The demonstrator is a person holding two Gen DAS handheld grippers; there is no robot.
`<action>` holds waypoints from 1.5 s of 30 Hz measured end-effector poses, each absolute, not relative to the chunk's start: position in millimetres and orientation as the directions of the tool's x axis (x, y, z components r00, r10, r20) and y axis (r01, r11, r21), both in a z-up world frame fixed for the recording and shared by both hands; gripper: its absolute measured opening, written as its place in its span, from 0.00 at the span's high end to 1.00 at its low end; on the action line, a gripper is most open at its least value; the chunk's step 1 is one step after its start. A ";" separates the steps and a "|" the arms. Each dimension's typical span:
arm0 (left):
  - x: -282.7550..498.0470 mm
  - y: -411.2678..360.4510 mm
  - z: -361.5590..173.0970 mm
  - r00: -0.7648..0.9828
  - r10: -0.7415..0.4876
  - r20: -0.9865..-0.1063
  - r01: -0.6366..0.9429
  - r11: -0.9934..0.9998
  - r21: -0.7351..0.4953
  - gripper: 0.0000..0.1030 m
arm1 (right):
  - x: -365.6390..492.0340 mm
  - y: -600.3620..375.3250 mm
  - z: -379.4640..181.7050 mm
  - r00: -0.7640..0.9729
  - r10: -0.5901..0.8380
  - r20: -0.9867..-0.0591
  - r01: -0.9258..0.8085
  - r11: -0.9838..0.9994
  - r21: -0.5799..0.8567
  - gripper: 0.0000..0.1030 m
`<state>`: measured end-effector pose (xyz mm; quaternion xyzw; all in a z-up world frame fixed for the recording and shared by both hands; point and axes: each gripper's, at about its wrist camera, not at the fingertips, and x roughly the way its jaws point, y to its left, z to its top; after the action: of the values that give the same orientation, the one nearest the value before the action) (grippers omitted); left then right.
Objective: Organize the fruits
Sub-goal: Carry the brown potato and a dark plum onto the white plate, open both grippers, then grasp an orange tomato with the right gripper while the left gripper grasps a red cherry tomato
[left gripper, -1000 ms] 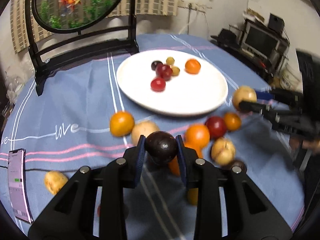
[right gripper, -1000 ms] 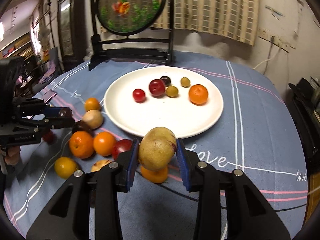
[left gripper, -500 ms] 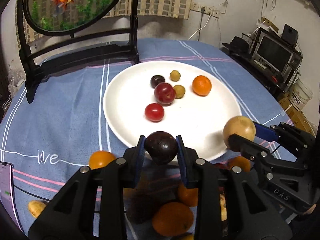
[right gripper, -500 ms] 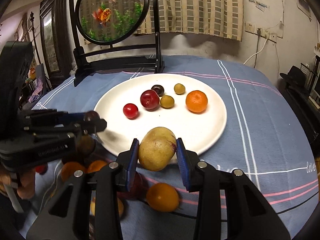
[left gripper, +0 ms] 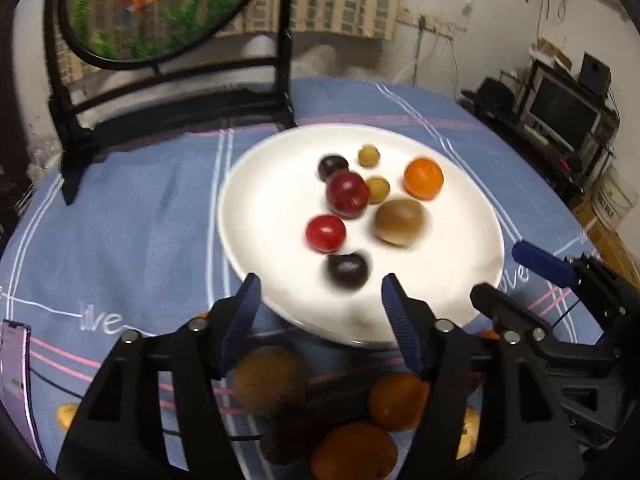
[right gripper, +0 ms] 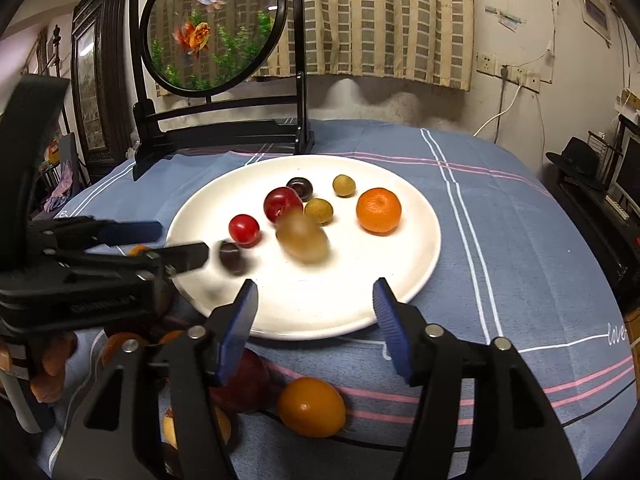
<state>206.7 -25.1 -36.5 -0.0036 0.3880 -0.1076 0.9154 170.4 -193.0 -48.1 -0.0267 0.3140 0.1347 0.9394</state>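
On the blue cloth stands a white plate (left gripper: 272,208) (right gripper: 420,264). My left gripper (left gripper: 320,292) (right gripper: 172,242) hangs over its near rim with the jaws opening. A dark plum (left gripper: 347,271) (right gripper: 232,256) lies blurred on the plate just past the pads, touching neither. My right gripper (right gripper: 314,296) (left gripper: 508,276) is opening too, with nothing between its fingers. A yellow-brown fruit (right gripper: 302,238) (left gripper: 400,222) sits blurred mid-plate. The plate also holds a mandarin (right gripper: 378,210), a red plum (right gripper: 282,203), a small red fruit (right gripper: 244,229) and small green ones.
Several loose fruits lie on the cloth under both grippers: a brown one (left gripper: 270,380), oranges (left gripper: 396,400) and a yellow-orange one (right gripper: 312,406). A round fish screen (right gripper: 214,24) on a black stand rises behind the plate. A phone (left gripper: 14,380) lies at the left edge.
Both grippers have opened. The dark plum left the left pads and the yellow-brown fruit left the right pads; both now lie on the plate. The left gripper moved over the plate's rim.
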 end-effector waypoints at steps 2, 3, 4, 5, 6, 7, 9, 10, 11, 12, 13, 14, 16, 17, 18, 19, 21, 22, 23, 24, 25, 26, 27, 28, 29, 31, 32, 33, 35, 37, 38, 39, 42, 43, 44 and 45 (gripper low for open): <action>199.3 -21.4 -30.1 0.703 -0.198 -0.683 0.189 0.978 -0.089 0.28 | 168.4 -195.2 -47.4 0.765 0.235 -0.599 -0.270 0.962 0.033 0.40; 197.3 -21.2 -28.5 0.712 -0.183 -0.678 0.181 0.981 -0.075 0.28 | 167.2 -196.4 -46.7 0.765 0.236 -0.599 -0.271 0.962 0.033 0.40; 195.5 -21.7 -27.6 0.715 -0.172 -0.678 0.176 0.982 -0.063 0.28 | 165.8 -198.3 -45.3 0.766 0.236 -0.598 -0.271 0.962 0.034 0.40; 194.0 -22.4 -26.8 0.715 -0.166 -0.680 0.177 0.983 -0.054 0.28 | 164.9 -199.2 -44.2 0.767 0.237 -0.596 -0.270 0.962 0.035 0.40; 193.0 -23.1 -26.4 0.713 -0.163 -0.681 0.179 0.983 -0.048 0.28 | 163.8 -200.9 -42.5 0.768 0.240 -0.594 -0.271 0.962 0.038 0.40; 191.8 -23.6 -26.1 0.713 -0.160 -0.683 0.179 0.983 -0.044 0.28 | 162.5 -202.4 -40.7 0.766 0.245 -0.594 -0.274 0.961 0.043 0.40; 188.8 -23.8 -25.7 0.708 -0.156 -0.689 0.178 0.983 -0.040 0.28 | 160.4 -202.8 -39.5 0.761 0.249 -0.599 -0.280 0.959 0.044 0.39; 188.1 -24.6 -26.2 0.701 -0.156 -0.696 0.181 0.983 -0.037 0.28 | 159.8 -203.0 -39.1 0.757 0.250 -0.604 -0.283 0.958 0.042 0.39; 187.4 -25.1 -26.4 0.697 -0.156 -0.699 0.184 0.982 -0.035 0.27 | 159.1 -202.8 -39.2 0.749 0.250 -0.613 -0.288 0.957 0.039 0.39; 185.7 -25.2 -26.0 0.695 -0.156 -0.702 0.186 0.982 -0.035 0.25 | 158.6 -202.5 -39.4 0.742 0.250 -0.622 -0.293 0.956 0.034 0.39; 184.2 -24.3 -25.1 0.696 -0.154 -0.702 0.183 0.982 -0.034 0.18 | 157.7 -202.6 -39.0 0.731 0.253 -0.634 -0.304 0.952 0.031 0.39; 182.4 -22.6 -24.9 0.700 -0.150 -0.698 0.179 0.983 -0.032 0.16 | 156.7 -202.9 -38.6 0.723 0.259 -0.641 -0.313 0.949 0.031 0.39; 179.6 -20.3 -23.7 0.704 -0.148 -0.695 0.177 0.984 -0.030 0.16 | 152.8 -204.1 -37.5 0.700 0.275 -0.659 -0.342 0.939 0.028 0.39; 178.3 -19.2 -23.6 0.702 -0.151 -0.696 0.181 0.983 -0.031 0.16 | 151.1 -204.6 -37.5 0.691 0.280 -0.667 -0.357 0.934 0.022 0.39; 177.8 -18.1 -24.1 0.699 -0.152 -0.699 0.181 0.983 -0.033 0.16 | 148.6 -205.7 -38.0 0.680 0.279 -0.678 -0.371 0.929 0.011 0.39; 177.3 -17.0 -25.2 0.694 -0.150 -0.704 0.177 0.984 -0.036 0.16 | 147.3 -206.6 -37.9 0.677 0.278 -0.682 -0.375 0.927 0.006 0.39; 176.2 -15.3 -27.1 0.686 -0.150 -0.712 0.174 0.984 -0.039 0.16 | 144.4 -209.6 -39.0 0.662 0.281 -0.695 -0.389 0.921 0.001 0.39; 175.2 -14.6 -28.0 0.683 -0.146 -0.716 0.172 0.984 -0.037 0.16 | 143.6 -211.1 -40.0 0.655 0.283 -0.701 -0.395 0.919 0.003 0.39; 174.1 -14.4 -28.1 0.682 -0.143 -0.718 0.169 0.985 -0.036 0.16 | 142.8 -211.5 -40.9 0.649 0.282 -0.707 -0.400 0.916 -0.002 0.39; 173.2 -14.0 -28.4 0.680 -0.141 -0.719 0.167 0.985 -0.036 0.16 | 141.7 -211.7 -41.8 0.644 0.280 -0.712 -0.405 0.914 -0.007 0.39; 171.6 -13.2 -28.4 0.680 -0.138 -0.720 0.163 0.986 -0.035 0.16 | 140.3 -210.9 -42.8 0.637 0.281 -0.718 -0.414 0.910 -0.011 0.39; 170.5 -12.9 -27.9 0.681 -0.137 -0.719 0.161 0.986 -0.035 0.16 | 138.3 -209.2 -44.1 0.630 0.285 -0.722 -0.428 0.904 -0.017 0.39; 168.8 -12.3 -27.2 0.682 -0.136 -0.718 0.158 0.987 -0.036 0.16 | 136.7 -207.6 -45.5 0.624 0.287 -0.727 -0.438 0.899 -0.021 0.39; 167.6 -11.9 -26.6 0.683 -0.135 -0.718 0.157 0.987 -0.037 0.15 | 135.2 -205.5 -47.4 0.617 0.287 -0.733 -0.448 0.893 -0.027 0.40; 165.7 -11.7 -26.1 0.684 -0.134 -0.717 0.156 0.987 -0.036 0.14 | 133.9 -203.1 -50.1 0.610 0.286 -0.739 -0.458 0.888 -0.035 0.39; 162.7 -11.5 -25.9 0.681 -0.134 -0.720 0.159 0.987 -0.034 0.13 | 133.8 -199.0 -57.1 0.594 0.274 -0.756 -0.467 0.883 -0.047 0.40; 160.4 -11.9 -26.2 0.678 -0.131 -0.723 0.160 0.987 -0.028 0.12 | 134.2 -198.4 -59.5 0.591 0.267 -0.762 -0.466 0.883 -0.052 0.40; 157.8 -12.2 -26.6 0.677 -0.126 -0.725 0.160 0.987 -0.022 0.12 | 135.1 -197.6 -62.5 0.585 0.261 -0.768 -0.465 0.883 -0.054 0.40; 154.6 -12.5 -27.4 0.673 -0.116 -0.730 0.158 0.987 -0.012 0.08 | 137.7 -195.1 -69.4 0.573 0.250 -0.781 -0.465 0.883 -0.059 0.40; 152.4 -12.3 -29.1 0.664 -0.102 -0.741 0.150 0.989 -0.001 0.05 | 140.6 -193.6 -74.3 0.571 0.227 -0.789 -0.453 0.889 -0.072 0.40; 151.8 -12.2 -30.4 0.657 -0.096 -0.748 0.147 0.989 0.002 0.05 | 143.3 -193.7 -76.6 0.576 0.205 -0.791 -0.430 0.899 -0.080 0.40; 152.0 -11.7 -31.3 0.651 -0.096 -0.753 0.147 0.989 0.002 0.05 | 145.6 -194.4 -78.3 0.576 0.194 -0.794 -0.413 0.907 -0.078 0.40; 151.0 -11.6 -34.8 0.633 -0.097 -0.768 0.150 0.989 -0.001 0.05 | 152.3 -196.2 -83.6 0.560 0.201 -0.803 -0.388 0.921 -0.040 0.40; 150.5 -11.5 -35.8 0.629 -0.097 -0.771 0.151 0.988 -0.001 0.04 | 153.0 -195.5 -84.3 0.563 0.194 -0.803 -0.384 0.922 -0.046 0.44; 149.9 -11.4 -36.5 0.626 -0.098 -0.774 0.153 0.988 -0.002 0.04 | 153.4 -194.5 -84.8 0.566 0.190 -0.802 -0.382 0.923 -0.051 0.55; 148.7 -11.5 -36.9 0.623 -0.101 -0.776 0.155 0.988 -0.004 0.03 | 153.8 -192.9 -84.4 0.559 0.211 -0.802 -0.395 0.918 -0.034 0.61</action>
<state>148.7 -11.5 -36.9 0.0317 0.4283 -0.0712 0.9003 153.8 -192.9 -84.4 -0.1054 0.4364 0.1728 0.8767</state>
